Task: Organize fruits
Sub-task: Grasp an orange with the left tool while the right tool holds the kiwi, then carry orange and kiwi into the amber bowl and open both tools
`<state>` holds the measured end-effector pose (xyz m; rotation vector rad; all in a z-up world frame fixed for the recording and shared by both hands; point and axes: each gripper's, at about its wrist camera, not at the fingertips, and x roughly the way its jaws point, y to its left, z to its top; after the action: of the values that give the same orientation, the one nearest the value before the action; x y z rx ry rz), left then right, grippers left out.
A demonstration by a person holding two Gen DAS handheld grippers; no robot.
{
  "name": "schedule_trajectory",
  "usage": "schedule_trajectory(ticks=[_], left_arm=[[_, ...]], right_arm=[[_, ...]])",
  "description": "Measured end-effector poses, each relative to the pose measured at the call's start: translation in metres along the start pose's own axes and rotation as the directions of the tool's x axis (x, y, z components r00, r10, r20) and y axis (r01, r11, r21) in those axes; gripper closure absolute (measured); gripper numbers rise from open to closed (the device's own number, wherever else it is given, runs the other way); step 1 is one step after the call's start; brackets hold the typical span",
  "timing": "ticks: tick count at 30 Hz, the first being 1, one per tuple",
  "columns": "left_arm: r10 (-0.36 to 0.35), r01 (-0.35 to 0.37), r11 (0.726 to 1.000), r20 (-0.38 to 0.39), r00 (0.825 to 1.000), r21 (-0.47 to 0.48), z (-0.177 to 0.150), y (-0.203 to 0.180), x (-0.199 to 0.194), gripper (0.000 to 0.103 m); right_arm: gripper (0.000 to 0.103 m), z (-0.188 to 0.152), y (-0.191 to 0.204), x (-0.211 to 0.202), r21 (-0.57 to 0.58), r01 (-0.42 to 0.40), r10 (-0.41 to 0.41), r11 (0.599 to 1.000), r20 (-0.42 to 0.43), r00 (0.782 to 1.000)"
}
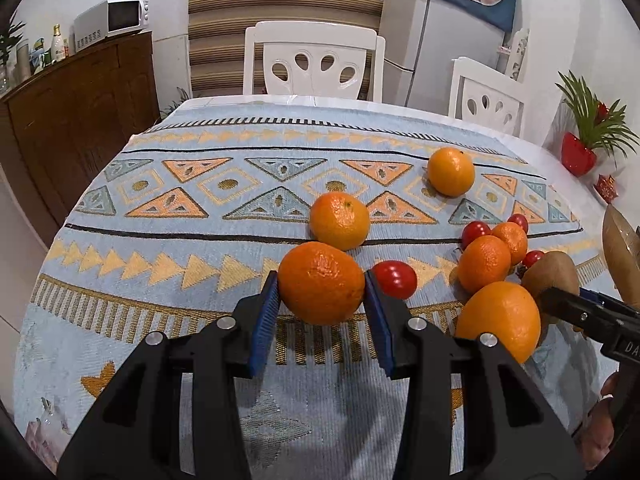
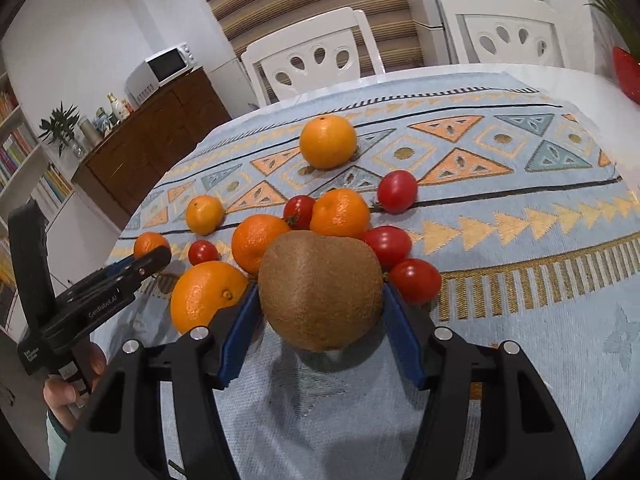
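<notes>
My left gripper [image 1: 321, 286] is shut on a deep orange mandarin [image 1: 321, 280], its blue pads pressed against both sides, low over the patterned tablecloth [image 1: 200, 208]. My right gripper [image 2: 320, 296] is shut on a brown kiwi [image 2: 320, 288]. Just beyond the kiwi lies a cluster of mandarins [image 2: 340, 212] and cherry tomatoes [image 2: 397, 191]. A large orange [image 2: 206, 294] sits left of the kiwi. In the right wrist view the left gripper [image 2: 150, 256] shows at the left with its mandarin [image 2: 148, 242].
Two lone oranges [image 1: 340, 220] [image 1: 451, 171] lie farther out on the cloth. White chairs [image 1: 314, 60] stand at the table's far edge. A red plant pot [image 1: 578, 154] and a tan wooden object [image 1: 620, 256] are at the right. A brown cabinet [image 1: 80, 120] stands left.
</notes>
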<state>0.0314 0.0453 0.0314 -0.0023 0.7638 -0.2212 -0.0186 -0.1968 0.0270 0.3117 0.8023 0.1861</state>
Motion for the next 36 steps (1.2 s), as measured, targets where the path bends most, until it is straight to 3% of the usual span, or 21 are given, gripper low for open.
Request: schedule_trajectory(ticks=[5,8,13,16,20,24,28,31,36], left_arm=[[0.034,-0.034,0.999,-0.006,0.999,-0.002,0.002,-0.005,-0.006,0.062],[-0.010,0.010,1.000,0.026,1.000,0.006,0.001,-0.019,-0.030,0.062],[-0.076,0.068,0.994,0.093,0.993,0.091,0.013,-0.072,-0.067,0.062],[-0.134,0.114,0.982,0.122,0.983,0.152,0.021,-0.114,-0.085,0.062],[-0.232,0.199,0.955,0.135,0.963,0.221,0.029,-0.177,-0.101,0.062],[-0.318,0.282,0.924,0.107,0.942,0.259,0.037,-0.233,-0.106,0.062],[-0.393,0.354,0.880,0.066,0.917,0.317,0.038,-0.292,-0.105,0.062],[-0.459,0.430,0.830,-0.001,0.888,0.356,0.033,-0.340,-0.095,0.062],[-0.497,0.496,0.772,-0.109,0.861,0.398,0.016,-0.397,-0.069,0.062]], right_arm=[[0.043,-0.004,-0.003,-0.020,0.017,0.010,-0.011,1.000,0.049,0.999],[0.043,-0.010,-0.010,-0.043,0.034,0.002,-0.004,0.999,0.081,0.997],[0.043,-0.010,-0.024,-0.103,0.034,0.101,-0.105,0.994,0.165,0.981],[0.043,-0.007,-0.038,-0.148,0.039,0.169,-0.174,0.985,0.221,0.960],[0.043,-0.004,-0.071,-0.204,0.093,0.269,-0.284,0.959,0.269,0.920],[0.043,-0.002,-0.120,-0.241,0.201,0.320,-0.365,0.926,0.256,0.895],[0.043,-0.005,-0.176,-0.261,0.317,0.392,-0.461,0.864,0.184,0.868],[0.043,-0.012,-0.213,-0.267,0.387,0.428,-0.509,0.816,0.132,0.851],[0.043,-0.023,-0.253,-0.268,0.436,0.482,-0.555,0.760,0.050,0.830]])
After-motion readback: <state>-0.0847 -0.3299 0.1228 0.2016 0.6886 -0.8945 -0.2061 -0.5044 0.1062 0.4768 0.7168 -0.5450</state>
